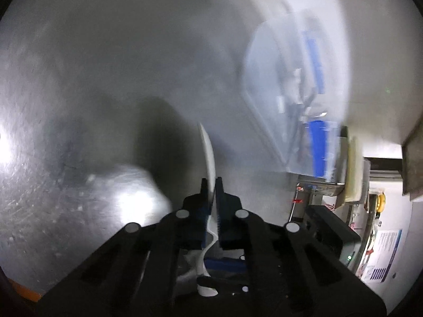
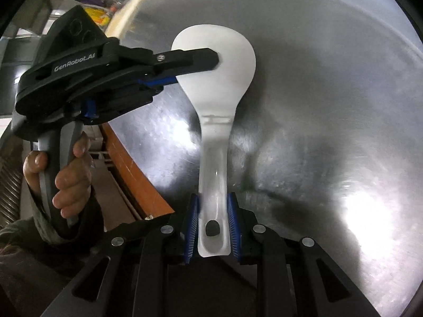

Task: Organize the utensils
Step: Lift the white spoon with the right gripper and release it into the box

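In the right wrist view, at the far left, a person's hand [image 2: 60, 177] wraps the grey handle of the left gripper [image 2: 215, 59], whose black body carries pale lettering. The left gripper reaches in from the left, its jaws pressed together on the left edge of the rice paddle [image 2: 214, 121], pinching the blade.

The paddle is white, slightly translucent plastic. Its blade is broad and rounded, wider than it is long, narrowing through a smooth neck into a flat handle with raised edges. A faint moulded mark crosses the neck, and a small dark hole sits near the butt of the handle. It is held above the scratched, shiny metal surface [image 2: 330, 132], with its shadow on the metal to the right.

The right gripper [image 2: 212, 224] clamps the handle's lower end between its blue ribbed pads, one on each side.

In the left wrist view the paddle [image 1: 208, 155] appears edge-on, a thin curved white sliver caught between the left gripper's [image 1: 211, 185] black fingertips. To the right, blurred, stands a clear plastic container [image 1: 296, 92] with blue items inside; its contents cannot be made out.
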Demonstrator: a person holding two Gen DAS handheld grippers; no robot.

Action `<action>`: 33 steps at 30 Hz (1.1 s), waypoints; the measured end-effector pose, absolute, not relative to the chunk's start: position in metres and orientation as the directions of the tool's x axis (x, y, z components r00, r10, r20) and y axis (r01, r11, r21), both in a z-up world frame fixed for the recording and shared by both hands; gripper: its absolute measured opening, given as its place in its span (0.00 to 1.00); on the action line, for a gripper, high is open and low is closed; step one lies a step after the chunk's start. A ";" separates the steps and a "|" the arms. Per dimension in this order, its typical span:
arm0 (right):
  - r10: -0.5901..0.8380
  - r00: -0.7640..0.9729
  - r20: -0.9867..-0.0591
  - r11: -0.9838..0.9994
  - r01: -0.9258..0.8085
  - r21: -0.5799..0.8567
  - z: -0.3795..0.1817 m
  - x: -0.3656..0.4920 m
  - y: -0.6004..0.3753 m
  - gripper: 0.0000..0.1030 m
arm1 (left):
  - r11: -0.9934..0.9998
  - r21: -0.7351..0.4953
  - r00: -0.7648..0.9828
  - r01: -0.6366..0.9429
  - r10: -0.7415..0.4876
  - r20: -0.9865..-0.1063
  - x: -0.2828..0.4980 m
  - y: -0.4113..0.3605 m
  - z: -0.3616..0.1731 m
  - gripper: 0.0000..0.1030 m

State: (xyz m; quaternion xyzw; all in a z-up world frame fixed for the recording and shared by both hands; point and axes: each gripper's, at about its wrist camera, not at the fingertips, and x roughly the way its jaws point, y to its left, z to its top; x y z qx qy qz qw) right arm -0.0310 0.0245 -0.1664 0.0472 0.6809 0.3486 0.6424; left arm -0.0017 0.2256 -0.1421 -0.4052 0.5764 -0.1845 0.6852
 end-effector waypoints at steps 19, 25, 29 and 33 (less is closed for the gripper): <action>0.292 0.475 -0.830 0.941 -0.298 0.161 0.032 0.087 -0.140 0.02 | 0.498 -0.782 0.223 0.374 -0.867 -0.445 0.213 0.009 0.054 0.04; 0.267 0.308 -0.913 0.961 -0.153 0.229 -0.047 0.154 -0.193 0.05 | 0.629 -0.729 0.016 0.268 -0.760 -0.650 0.281 -0.055 -0.034 0.04; 0.287 0.276 -0.918 0.957 -0.126 0.261 -0.068 0.163 -0.204 0.05 | 0.717 -0.665 -0.044 0.210 -0.672 -0.739 0.297 -0.063 -0.081 0.05; 0.228 0.362 -0.904 0.972 -0.146 0.186 -0.054 0.148 -0.206 0.34 | 0.827 -0.467 0.070 0.312 -0.511 -0.857 0.285 -0.065 -0.067 0.11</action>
